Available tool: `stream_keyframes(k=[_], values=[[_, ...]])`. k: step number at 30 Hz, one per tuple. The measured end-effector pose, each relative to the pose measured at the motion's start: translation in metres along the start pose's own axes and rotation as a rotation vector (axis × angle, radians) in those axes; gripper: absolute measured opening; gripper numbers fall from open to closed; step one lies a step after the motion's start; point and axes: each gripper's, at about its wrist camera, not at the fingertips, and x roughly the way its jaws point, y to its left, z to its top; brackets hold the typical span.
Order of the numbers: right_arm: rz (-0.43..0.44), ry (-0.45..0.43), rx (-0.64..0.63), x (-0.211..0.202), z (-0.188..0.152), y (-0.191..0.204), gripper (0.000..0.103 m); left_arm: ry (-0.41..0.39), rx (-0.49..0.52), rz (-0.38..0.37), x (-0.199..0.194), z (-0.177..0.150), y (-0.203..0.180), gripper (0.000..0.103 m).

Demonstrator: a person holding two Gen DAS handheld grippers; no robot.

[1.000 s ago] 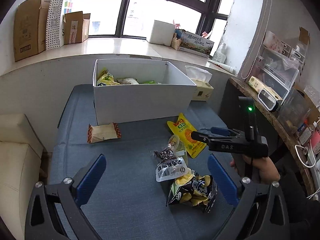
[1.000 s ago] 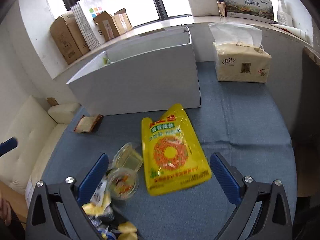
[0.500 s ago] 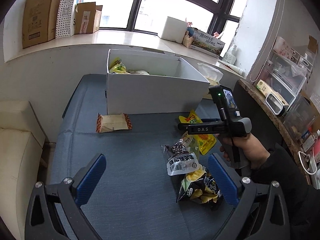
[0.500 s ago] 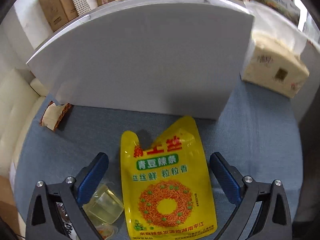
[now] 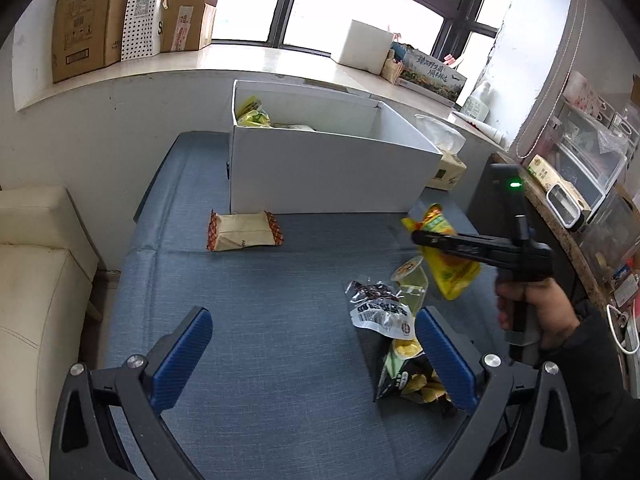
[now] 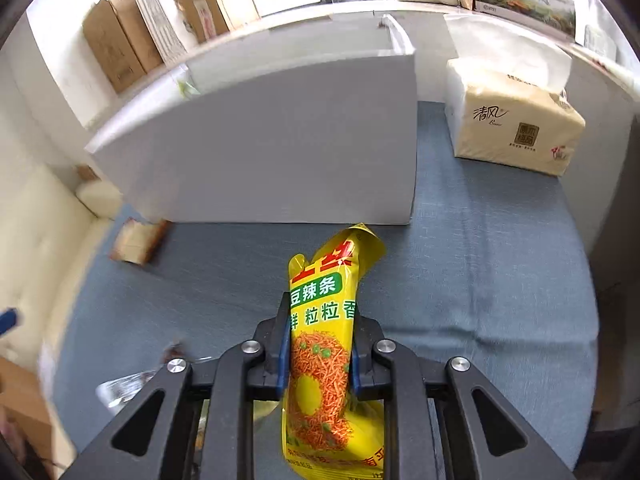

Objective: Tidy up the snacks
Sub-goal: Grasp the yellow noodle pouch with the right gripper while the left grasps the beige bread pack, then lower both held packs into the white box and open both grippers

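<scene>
My right gripper (image 6: 320,332) is shut on a yellow snack pouch (image 6: 324,344) and holds it above the blue table, in front of the white box (image 6: 280,152). In the left wrist view the right gripper (image 5: 420,237) carries the pouch (image 5: 452,268) right of the box (image 5: 328,172), which holds some snacks. My left gripper (image 5: 312,356) is open and empty over the table. A tan wafer pack (image 5: 244,232) lies before the box. A silver packet (image 5: 380,312), a clear jelly cup (image 5: 408,276) and a black-and-yellow bag (image 5: 412,380) lie near my left gripper's right finger.
A tissue pack (image 6: 516,124) stands right of the box. A cream sofa (image 5: 32,280) borders the table's left edge. Cardboard boxes (image 5: 84,20) sit on the windowsill. A cluttered shelf (image 5: 580,184) runs along the right.
My right gripper closed on the yellow pouch and lifted it off the table. My left gripper drew back and turned slightly left, staying open.
</scene>
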Motion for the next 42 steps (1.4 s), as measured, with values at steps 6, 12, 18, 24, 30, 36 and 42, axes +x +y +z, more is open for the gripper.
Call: stream_keyframes(k=[6, 12, 18, 24, 30, 36, 42], values=[[0.084, -0.101, 0.01, -0.053, -0.011, -0.001, 0.023, 0.025, 0.066, 0.069, 0.018, 0.028, 0.007, 0.103], [0.1, -0.15, 0.005, -0.081, -0.018, 0.019, 0.023, 0.106, 0.081, 0.124, 0.073, 0.057, 0.019, 0.103], [0.136, -0.146, 0.013, -0.093, -0.028, 0.025, 0.023, 0.178, 0.012, 0.214, 0.146, 0.069, 0.041, 0.103], [0.14, -0.122, 0.034, -0.09, -0.037, 0.018, 0.023, 0.218, -0.012, 0.277, 0.181, 0.07, 0.053, 0.103], [0.146, -0.107, 0.054, -0.084, -0.043, 0.012, 0.023, 0.186, 0.013, 0.284, 0.176, 0.069, 0.053, 0.08], [0.166, -0.099, 0.05, -0.081, -0.046, 0.017, 0.023, 0.153, 0.02, 0.235, 0.147, 0.059, 0.05, 0.067], [0.182, -0.109, 0.046, -0.086, -0.046, 0.023, 0.023, 0.067, 0.007, 0.147, 0.091, 0.048, 0.04, 0.067]])
